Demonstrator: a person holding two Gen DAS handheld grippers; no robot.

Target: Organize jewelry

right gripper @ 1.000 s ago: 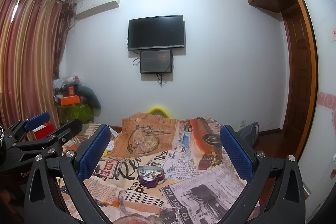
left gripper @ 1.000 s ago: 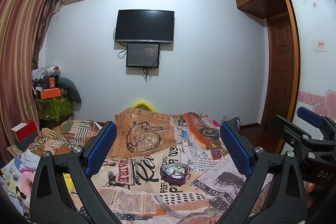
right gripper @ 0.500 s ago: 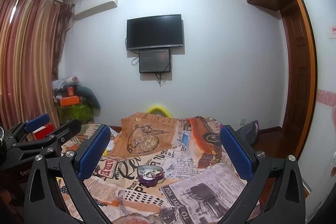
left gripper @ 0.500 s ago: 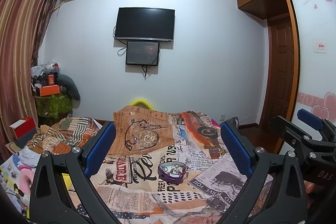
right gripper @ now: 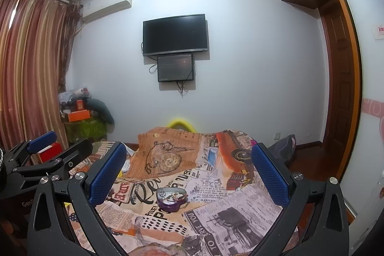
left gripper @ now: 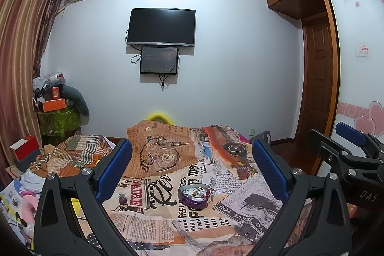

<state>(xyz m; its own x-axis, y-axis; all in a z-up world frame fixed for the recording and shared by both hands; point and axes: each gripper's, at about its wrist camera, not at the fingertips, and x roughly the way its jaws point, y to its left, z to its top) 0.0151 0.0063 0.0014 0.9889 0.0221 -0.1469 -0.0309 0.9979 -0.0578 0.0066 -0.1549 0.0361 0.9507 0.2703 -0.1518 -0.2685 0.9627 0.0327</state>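
A small purple heart-shaped tin (left gripper: pixel 193 196) lies open on the printed bedspread (left gripper: pixel 168 155), with rings and bits of jewelry inside it. It also shows in the right wrist view (right gripper: pixel 171 199). My left gripper (left gripper: pixel 192 168) is open and empty, raised above and in front of the tin. My right gripper (right gripper: pixel 188 170) is open and empty too, held beside the left one. The right gripper shows at the right edge of the left wrist view (left gripper: pixel 350 148), and the left gripper at the left edge of the right wrist view (right gripper: pixel 48 152).
A crumpled striped blanket (left gripper: pixel 72 155) and piled clothes lie left of the bedspread. A cluttered stand with an orange box (left gripper: pixel 54 104) sits in the back left corner. A TV (left gripper: pixel 161 26) hangs on the far wall. A wooden door (left gripper: pixel 316 78) is at right.
Both grippers have tilted up slightly, so the tin and bedspread sit a little lower in view. Both stay open and empty.
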